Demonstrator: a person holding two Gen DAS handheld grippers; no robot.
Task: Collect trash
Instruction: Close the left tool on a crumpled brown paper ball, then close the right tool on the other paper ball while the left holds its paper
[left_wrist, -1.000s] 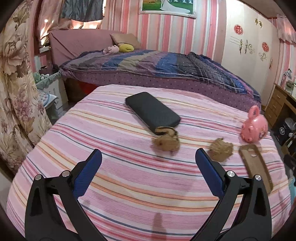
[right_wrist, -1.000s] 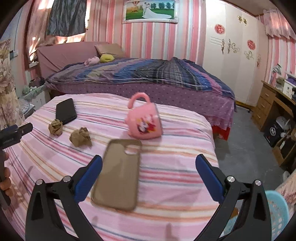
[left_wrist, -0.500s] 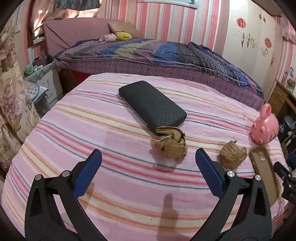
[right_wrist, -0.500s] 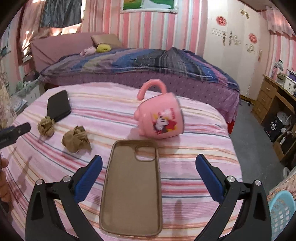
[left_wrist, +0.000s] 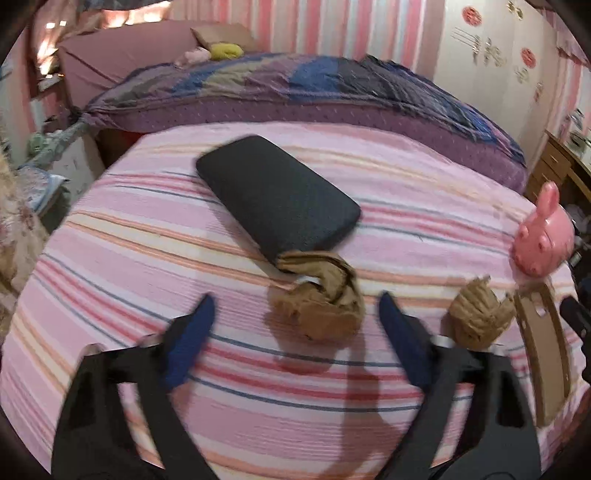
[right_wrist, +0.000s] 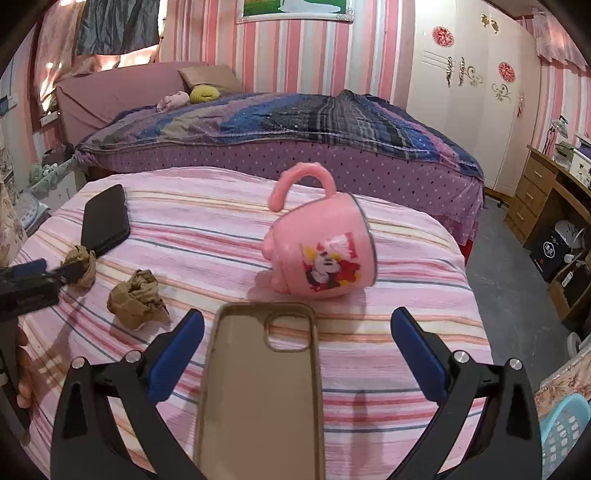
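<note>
Two blue fingers (left_wrist: 400, 332) of the left gripper (left_wrist: 295, 332) are closing around the crumpled brown paper ball (left_wrist: 317, 308) at frame centre, not yet touching, and may catch the black phone (left_wrist: 277, 201) touching it.

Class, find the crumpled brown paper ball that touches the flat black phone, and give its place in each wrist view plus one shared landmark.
Left wrist view: crumpled brown paper ball at centre, between the closing left gripper's fingers, unpressed.
Right wrist view: far left, beside the left gripper's tip.
Shared landmark: flat black phone.
</note>
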